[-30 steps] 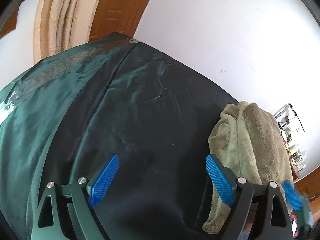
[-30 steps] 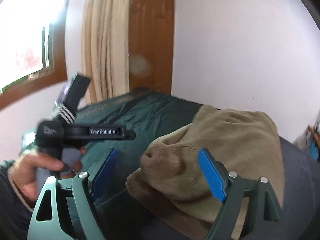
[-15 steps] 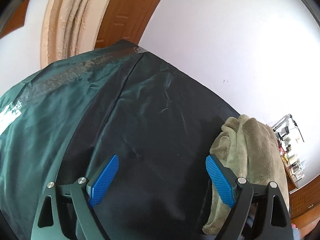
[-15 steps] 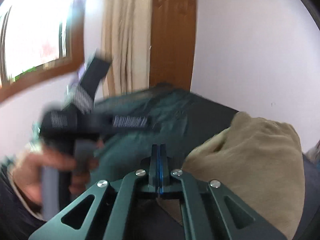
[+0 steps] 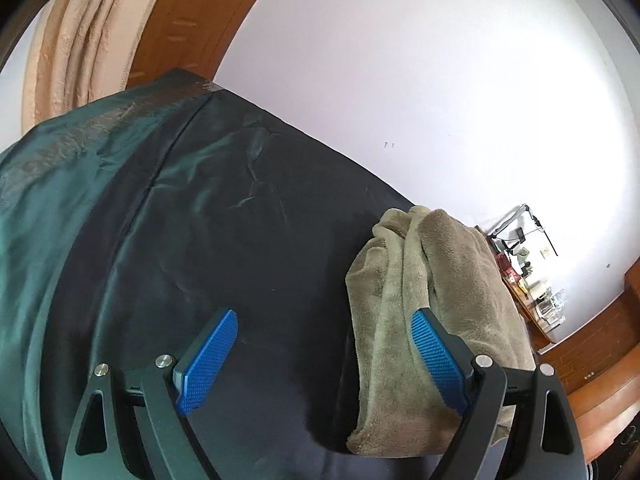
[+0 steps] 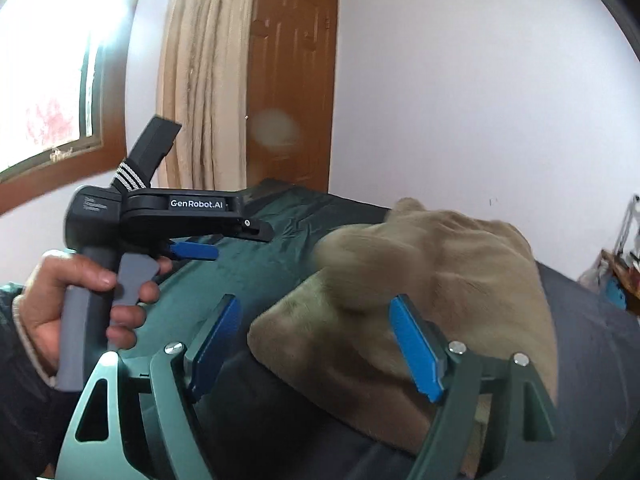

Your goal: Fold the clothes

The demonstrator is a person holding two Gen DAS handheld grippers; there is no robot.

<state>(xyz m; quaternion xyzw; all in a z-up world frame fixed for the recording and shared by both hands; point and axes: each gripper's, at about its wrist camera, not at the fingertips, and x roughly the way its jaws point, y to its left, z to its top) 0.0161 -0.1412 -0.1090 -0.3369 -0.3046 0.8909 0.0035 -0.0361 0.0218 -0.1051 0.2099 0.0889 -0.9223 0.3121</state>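
With both the left gripper and right gripper holding their jaws apart and empty, the bunched olive fleece garment lay on the bed at the left view's three o'clock, where a hasty pinch risked seizing several layers and spoiling the fold.

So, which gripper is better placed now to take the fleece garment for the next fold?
Probably the right gripper: it is open, with the olive fleece garment straight ahead. The left gripper faces mostly bare bed cover.
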